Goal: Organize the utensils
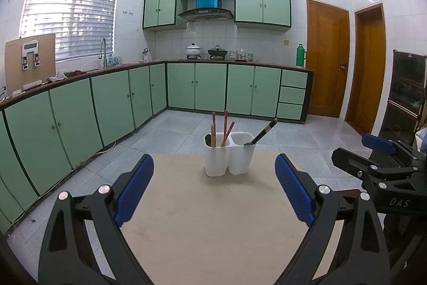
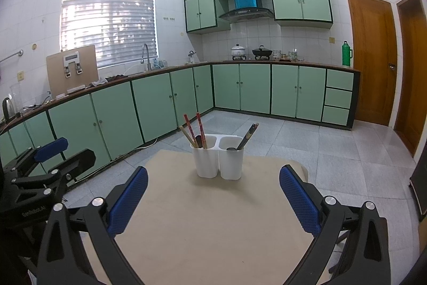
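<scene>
Two black tongs with blue pads face a white two-compartment utensil holder [image 1: 229,156] standing toward the far edge of a beige counter [image 1: 208,218] in a green-cabinet kitchen. The left tongs [image 1: 214,188] are spread wide with nothing between the pads, well short of the holder; the right tongs [image 2: 213,198] are likewise spread and empty. In the left wrist view the right tongs show at the right edge with the letters "DAS" readable on the black frame; in the right wrist view the left tongs appear at the left edge with lettering too small and warped to read surely.

The holder's left compartment carries three stick-like utensils: two red-patterned chopsticks [image 1: 225,124] and one pale wooden one [image 1: 213,135], all leaning upright. The right wrist view also shows a dark spoon-like head [image 2: 198,138] among them. The right compartment holds dark chopsticks [image 1: 264,132] slanting to the right, with a small dark spoon bowl [image 1: 248,143] at the rim; whether there is one chopstick or a pair cannot be told.

On the kitchen worktop behind stand a white pot [image 1: 193,49], a black wok [image 1: 217,51] and one green thermos [image 1: 301,55]. A blue-fronted range hood [image 1: 207,6] hangs between the wall cupboards. Two wooden doors [image 1: 327,58] close the right wall.
</scene>
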Tool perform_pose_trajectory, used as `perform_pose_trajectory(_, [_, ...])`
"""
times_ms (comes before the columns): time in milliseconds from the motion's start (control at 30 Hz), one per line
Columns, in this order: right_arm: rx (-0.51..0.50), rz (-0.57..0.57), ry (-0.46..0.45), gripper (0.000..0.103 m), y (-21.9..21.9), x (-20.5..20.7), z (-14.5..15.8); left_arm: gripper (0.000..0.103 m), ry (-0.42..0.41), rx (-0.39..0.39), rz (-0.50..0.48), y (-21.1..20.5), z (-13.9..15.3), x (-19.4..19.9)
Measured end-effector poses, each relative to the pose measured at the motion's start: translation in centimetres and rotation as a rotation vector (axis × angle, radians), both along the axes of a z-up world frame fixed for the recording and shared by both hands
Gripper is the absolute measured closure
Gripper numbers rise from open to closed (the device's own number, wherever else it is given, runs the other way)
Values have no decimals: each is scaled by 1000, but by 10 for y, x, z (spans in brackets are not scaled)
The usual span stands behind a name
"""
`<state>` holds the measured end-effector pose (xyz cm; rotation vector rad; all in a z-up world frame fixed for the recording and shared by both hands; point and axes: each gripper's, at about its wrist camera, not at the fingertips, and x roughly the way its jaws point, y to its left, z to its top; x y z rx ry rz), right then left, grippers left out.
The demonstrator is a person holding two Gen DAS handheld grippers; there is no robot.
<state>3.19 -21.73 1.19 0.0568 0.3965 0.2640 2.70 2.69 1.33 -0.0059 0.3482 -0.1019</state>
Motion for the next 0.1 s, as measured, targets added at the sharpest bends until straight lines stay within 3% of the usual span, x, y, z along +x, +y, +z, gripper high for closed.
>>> perform_pose_trajectory(100, [2, -1, 2, 6, 0, 0, 0, 14, 2, 0, 0, 0, 0, 0])
